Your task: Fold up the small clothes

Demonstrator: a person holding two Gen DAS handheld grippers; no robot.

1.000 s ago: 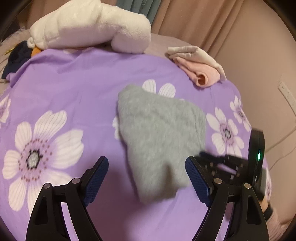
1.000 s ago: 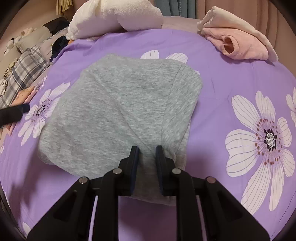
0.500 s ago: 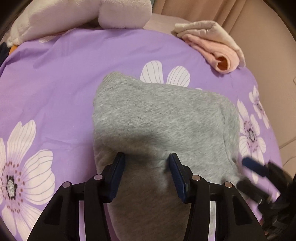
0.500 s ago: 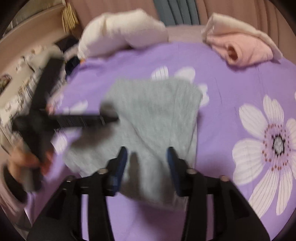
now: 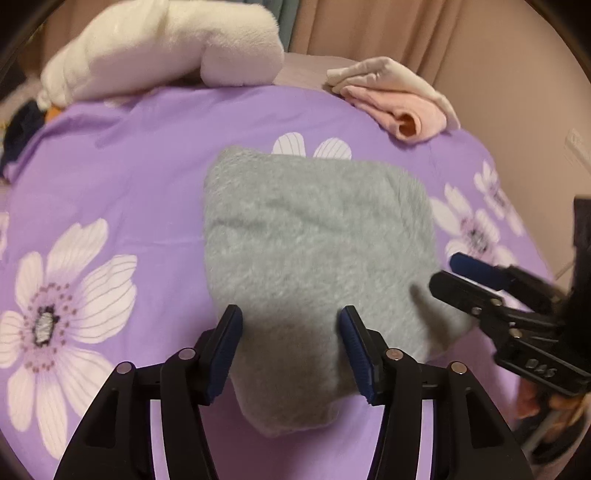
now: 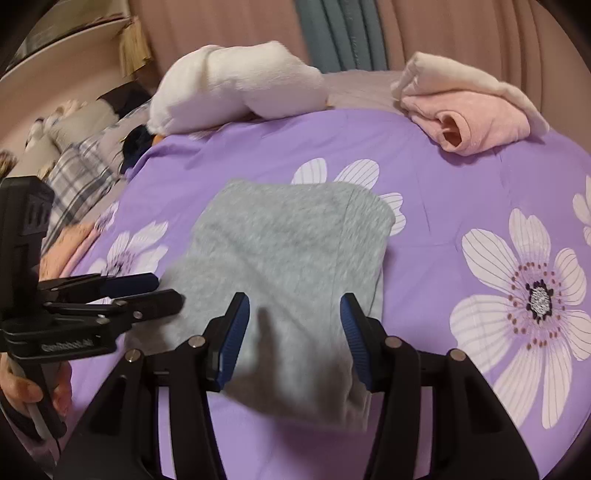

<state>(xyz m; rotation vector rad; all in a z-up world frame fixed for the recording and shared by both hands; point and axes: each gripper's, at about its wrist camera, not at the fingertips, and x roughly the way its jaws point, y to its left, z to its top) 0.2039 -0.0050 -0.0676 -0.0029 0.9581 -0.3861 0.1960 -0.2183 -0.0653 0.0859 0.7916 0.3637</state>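
Grey garment lying in a folded, roughly square bundle on the purple flowered bedspread, near the middle of the bed, its far edge overlapping a white printed flower. Left hand-held gripper — jaws spread wide, blue pads to either side of the near part of the garment, nothing clasped between them. Right hand-held gripper — jaws likewise spread wide over the near edge of the grey garment, gripping nothing. In the left wrist view the right hand-held gripper enters from the right, its fingertips at the garment's right edge; in the right wrist view the left hand-held gripper enters from the left, its fingertips at the garment's left edge; whether either tip touches the cloth cannot be told. At the far side of the bed, well apart from the garment: a white plush toy to the left and a folded pink and cream garment to the right. Curtains hang behind.
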